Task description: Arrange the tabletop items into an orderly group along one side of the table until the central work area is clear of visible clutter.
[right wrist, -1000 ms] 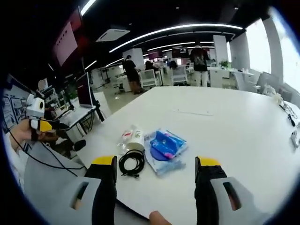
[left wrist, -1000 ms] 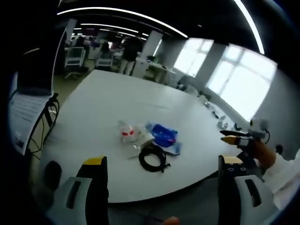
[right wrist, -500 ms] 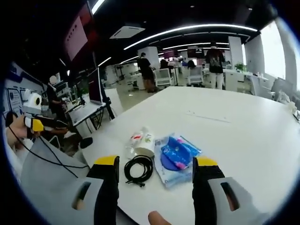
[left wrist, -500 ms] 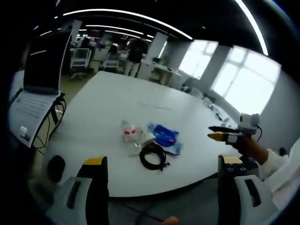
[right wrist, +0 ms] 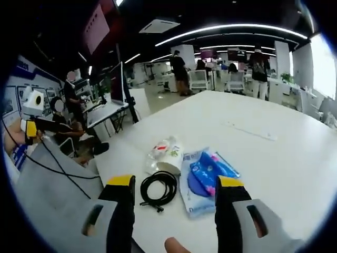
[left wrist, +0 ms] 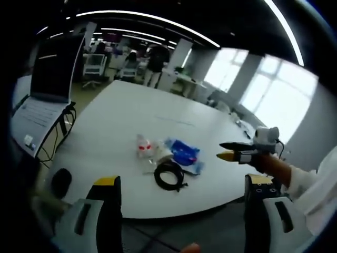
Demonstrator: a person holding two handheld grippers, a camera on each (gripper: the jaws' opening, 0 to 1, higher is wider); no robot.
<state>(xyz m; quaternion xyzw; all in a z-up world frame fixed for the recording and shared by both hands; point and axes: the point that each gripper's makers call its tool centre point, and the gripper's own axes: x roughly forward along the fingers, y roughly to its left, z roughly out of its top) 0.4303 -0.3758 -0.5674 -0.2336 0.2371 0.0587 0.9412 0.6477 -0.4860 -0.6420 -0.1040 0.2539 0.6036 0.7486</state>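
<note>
Pre-grasp: both grippers wide open, empty, off the white round table (right wrist: 274, 158). Next: right gripper (right wrist: 174, 182) descends onto coiled black cable (right wrist: 158, 188) beside blue plastic packet (right wrist: 206, 171).

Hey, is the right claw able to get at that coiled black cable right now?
Probably yes: the right claw is open and the black cable lies just ahead of it on the table, uncovered.
</note>
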